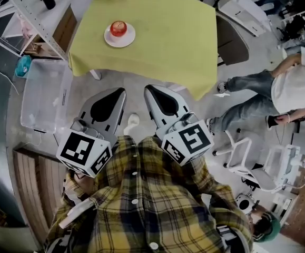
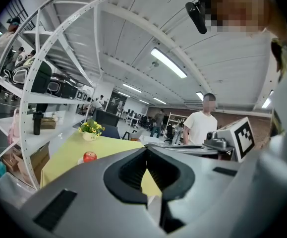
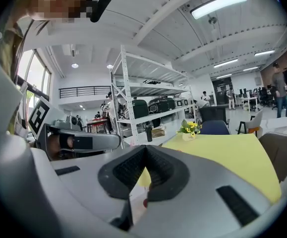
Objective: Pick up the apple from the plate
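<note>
Left gripper (image 1: 120,91) and right gripper (image 1: 149,88), jaws closed on nothing, hover well short of the red apple (image 1: 118,28) on its white plate (image 1: 129,40).

Open lab hall, metal shelving (image 3: 155,117), strip lights (image 3: 218,4)

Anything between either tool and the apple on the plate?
Nothing visible. The left tool and right tool, both shut, hang short of the yellow-green tablecloth, which is bare between its near edge and the red apple on the white round plate.
</note>
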`<state>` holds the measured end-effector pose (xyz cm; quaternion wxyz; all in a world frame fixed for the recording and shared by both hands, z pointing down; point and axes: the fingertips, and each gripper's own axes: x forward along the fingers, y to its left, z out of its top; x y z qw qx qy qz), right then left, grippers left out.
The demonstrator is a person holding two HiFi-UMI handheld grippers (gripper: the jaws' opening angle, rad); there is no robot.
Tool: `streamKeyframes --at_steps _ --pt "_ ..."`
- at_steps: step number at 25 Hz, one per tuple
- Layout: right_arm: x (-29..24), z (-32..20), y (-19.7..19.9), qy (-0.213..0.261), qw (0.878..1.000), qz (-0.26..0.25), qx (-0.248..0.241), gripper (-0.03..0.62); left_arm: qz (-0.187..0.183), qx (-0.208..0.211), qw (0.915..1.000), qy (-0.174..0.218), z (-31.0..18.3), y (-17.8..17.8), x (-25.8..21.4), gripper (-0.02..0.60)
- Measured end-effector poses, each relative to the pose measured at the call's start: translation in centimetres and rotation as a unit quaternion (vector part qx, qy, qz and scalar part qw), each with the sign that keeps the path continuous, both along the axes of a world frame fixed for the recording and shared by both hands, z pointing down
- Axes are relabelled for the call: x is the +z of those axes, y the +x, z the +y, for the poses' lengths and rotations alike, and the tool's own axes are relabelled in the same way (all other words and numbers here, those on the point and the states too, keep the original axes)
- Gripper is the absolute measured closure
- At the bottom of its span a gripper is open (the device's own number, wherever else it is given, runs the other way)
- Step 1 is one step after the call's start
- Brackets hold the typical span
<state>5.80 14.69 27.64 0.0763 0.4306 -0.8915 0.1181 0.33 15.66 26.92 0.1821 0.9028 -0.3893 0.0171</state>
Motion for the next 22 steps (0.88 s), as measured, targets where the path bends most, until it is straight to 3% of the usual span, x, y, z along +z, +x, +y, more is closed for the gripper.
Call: streamKeyframes --at_steps 14,22 --pt "0.4 -6.5 2.5 -0.006 0.999 0.001 -0.046 0.597 0.001 -0.049 0.9988 0.0 -6.5 2.2 0.0 0.574" --pt "1.4 -11.6 2.4 -0.014 0.999 0.006 -0.031 0.597 0.002 -0.039 0.9992 -0.008 -11.9 1.7 0.9 0.574"
